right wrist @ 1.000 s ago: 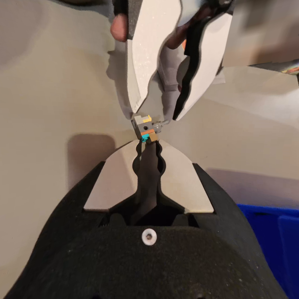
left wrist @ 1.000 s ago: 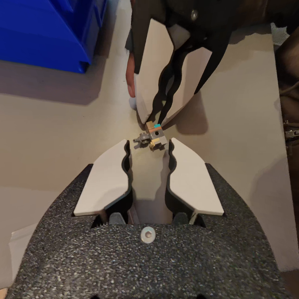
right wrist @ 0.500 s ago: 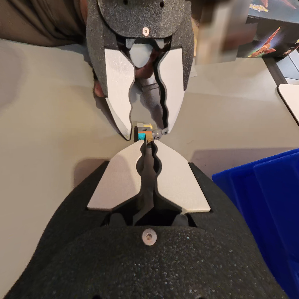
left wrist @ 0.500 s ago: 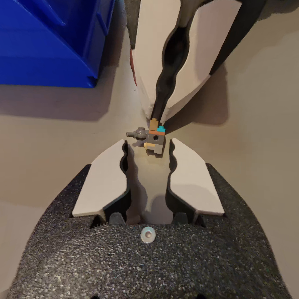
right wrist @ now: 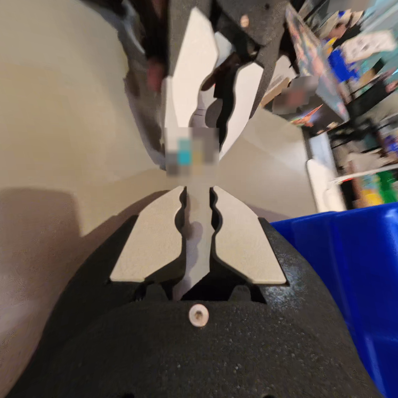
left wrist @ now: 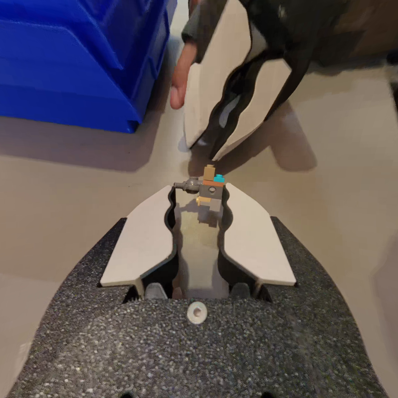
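Left gripper (left wrist: 199, 189) body — black, coarse, grainy matt; fingers (left wrist: 146, 232) faced in smooth matt off-white plates; one bright metal screw (left wrist: 196, 312) set in it. Brick assembly (left wrist: 207, 189) of smooth, faintly glossy plastic. Bin (left wrist: 75, 64) — glossy blue moulded plastic. Table (left wrist: 64, 204) smooth, beige, low sheen. Right gripper (right wrist: 198, 189): same grainy black, matt pale plates.
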`<state>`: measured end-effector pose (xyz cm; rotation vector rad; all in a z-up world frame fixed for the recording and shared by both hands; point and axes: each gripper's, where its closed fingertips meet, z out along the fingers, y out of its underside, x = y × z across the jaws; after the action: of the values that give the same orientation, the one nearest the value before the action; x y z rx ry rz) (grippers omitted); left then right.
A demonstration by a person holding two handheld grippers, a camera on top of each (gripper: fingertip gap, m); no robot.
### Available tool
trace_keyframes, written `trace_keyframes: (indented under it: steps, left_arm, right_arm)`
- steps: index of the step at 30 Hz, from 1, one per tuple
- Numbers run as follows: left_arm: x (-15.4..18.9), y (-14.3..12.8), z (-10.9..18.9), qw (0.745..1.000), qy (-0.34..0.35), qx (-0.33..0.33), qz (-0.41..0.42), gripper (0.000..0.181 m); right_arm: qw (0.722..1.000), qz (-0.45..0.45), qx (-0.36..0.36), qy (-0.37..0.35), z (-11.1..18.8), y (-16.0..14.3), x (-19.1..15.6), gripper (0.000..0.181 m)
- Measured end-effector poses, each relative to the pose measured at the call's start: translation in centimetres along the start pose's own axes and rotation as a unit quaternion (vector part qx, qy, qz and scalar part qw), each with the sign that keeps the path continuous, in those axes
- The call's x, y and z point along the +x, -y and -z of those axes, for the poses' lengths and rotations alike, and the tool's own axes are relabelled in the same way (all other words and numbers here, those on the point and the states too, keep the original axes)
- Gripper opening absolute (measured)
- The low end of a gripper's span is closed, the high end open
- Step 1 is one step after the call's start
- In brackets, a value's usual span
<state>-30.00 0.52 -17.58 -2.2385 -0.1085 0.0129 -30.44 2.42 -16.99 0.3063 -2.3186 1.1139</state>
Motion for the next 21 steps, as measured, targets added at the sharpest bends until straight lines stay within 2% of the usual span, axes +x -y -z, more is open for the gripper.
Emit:
trace_keyframes:
  steps: [2, 5, 10, 16, 20, 21]
  left_arm:
    - [0.3, 0.7, 0.4, 0.999, -0.019, 0.02, 0.03, 0.041]
    - [1.0, 0.9, 0.3, 0.998, -0.034, 0.013, 0.048, 0.041]
    - [2.3, 0.8, -0.7, 0.998, -0.055, -0.009, 0.042, 0.041]
    - [2.5, 0.5, -1.3, 0.995, -0.072, -0.008, 0.064, 0.041]
    - [1.3, 0.6, -0.7, 0.996, -0.052, 0.009, 0.074, 0.039]
    - [0.8, 0.5, -0.3, 0.996, -0.04, 0.013, 0.074, 0.023]
  right_arm:
    - [0.997, 0.075, 0.005, -0.034, 0.6, 0.2, 0.5, 0.024]
    - [0.986, 0.152, 0.018, -0.072, 1.1, 1.8, 0.6, 0.028]
    - [0.968, 0.24, -0.007, -0.071, 0.4, 2.2, -0.9, 0.03]
    - [0.963, 0.263, -0.007, -0.062, -0.2, 1.9, -1.7, 0.02]
    - [0.962, 0.252, -0.021, -0.104, 0.2, 1.8, 0.0, 0.018]
    - [0.963, 0.239, -0.02, -0.124, 0.6, 1.9, 0.9, 0.018]
